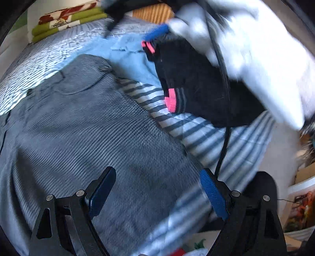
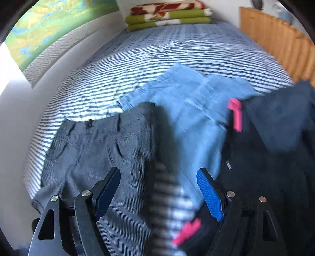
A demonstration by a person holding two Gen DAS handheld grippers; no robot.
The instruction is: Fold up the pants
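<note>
A bed with a blue and white striped sheet fills most of the view. At its far end sits a pile of folded green, red and white blankets. A wooden board runs along one side of the bed. On the wall at the other side hangs a green and yellow picture. A black cable hangs over the sheet.

Each gripper is a black frame carrying two angled fingers. The left gripper and right gripper share one build: a textured blue pad lines each finger's inner face, and round silver screws mark the linkage pivots. A black cable runs beside the left gripper's right finger.
</note>
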